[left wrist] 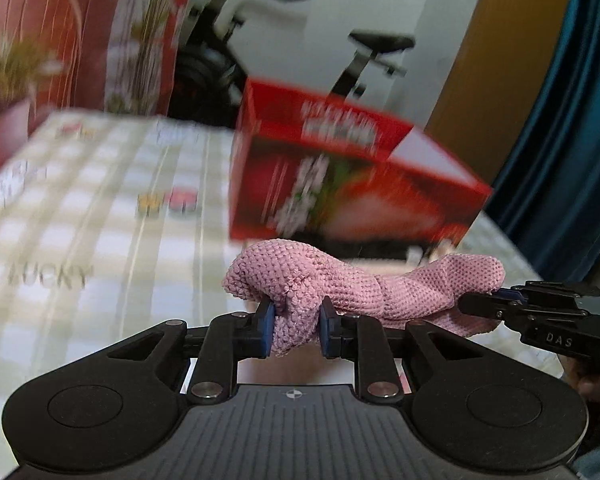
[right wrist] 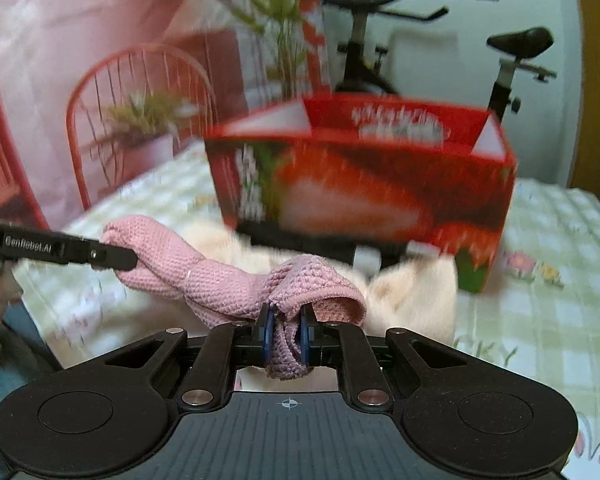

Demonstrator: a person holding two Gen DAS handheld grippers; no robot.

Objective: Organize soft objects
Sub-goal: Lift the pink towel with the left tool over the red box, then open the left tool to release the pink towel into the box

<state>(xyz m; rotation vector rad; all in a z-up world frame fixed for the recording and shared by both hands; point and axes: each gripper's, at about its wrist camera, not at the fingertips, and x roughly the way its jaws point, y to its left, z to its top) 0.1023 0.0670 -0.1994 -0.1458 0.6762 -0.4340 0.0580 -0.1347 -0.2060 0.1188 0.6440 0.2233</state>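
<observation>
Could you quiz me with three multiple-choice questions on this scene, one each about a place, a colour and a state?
1. Where is the red box?
A. On the checked tablecloth, behind the cloth
B. On the chair
C. On the floor

2. What colour is the knitted cloth?
A. Blue
B. Pink
C. Green

3. How is the cloth held?
A. Lying untouched
B. By one gripper
C. By the left gripper and right gripper, one at each end

Answers: 1 A, the box stands on the tablecloth; 2 B, the knit is pink; 3 C, both pairs of pads pinch it.
</observation>
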